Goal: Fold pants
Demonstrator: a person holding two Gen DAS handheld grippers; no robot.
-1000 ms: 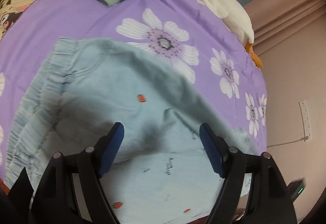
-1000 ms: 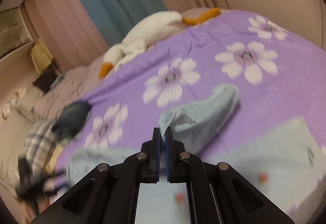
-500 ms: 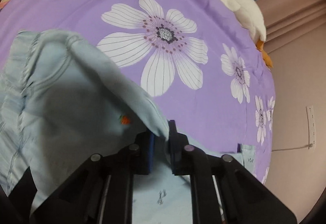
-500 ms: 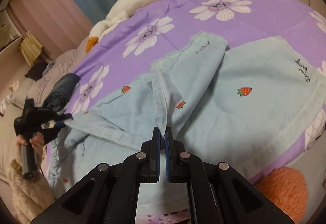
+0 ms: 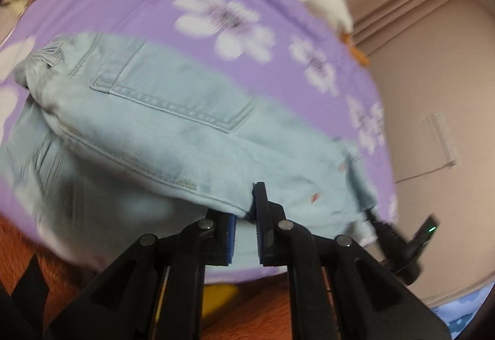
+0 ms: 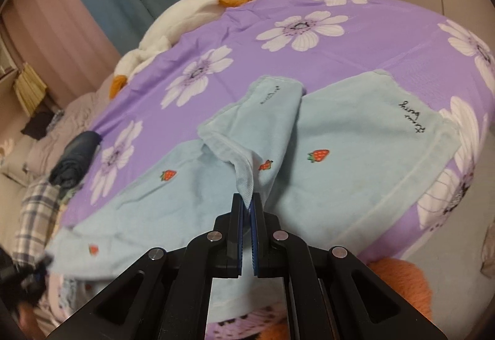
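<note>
1. The pants (image 6: 355, 154), pale blue with strawberry prints, lie across the near half of the bed (image 6: 386, 39), their lower hems toward its near edge. 1 leg is doubled over the other, and a back pocket (image 5: 173, 98) faces up at the waist end.

2. The right gripper (image 6: 246, 210) has its jaws nearly closed on a thin ridge of hem, which rises from the fabric into the gap. The grip takes in very little cloth, so a quick pull could likely strip the hem out and let the leg drop in a heap.

3. The left gripper (image 5: 246, 216) stands narrowly apart around a seamed edge near the seat. Whether the pads actually pinch the edge I cannot tell; the view is blurred. If they only brush it, that side may slip free while the other side carries, and the fold would skew.

4. The 2 held points sit at opposite ends of the garment. Uneven lift or speed between them would probably twist the legs and leave a diagonal crease.

5. The near hem hangs close to the bed's near edge, above an orange rug (image 6: 399, 278). Dragging toward that edge risks sliding the fabric off.

6. Farther out, a dark rolled garment (image 6: 75, 160) and plaid cloth (image 6: 34, 216) sit at the bed's left edge, and a plush goose (image 6: 173, 30) lies along the far edge; all are well apart from the pants.
</note>
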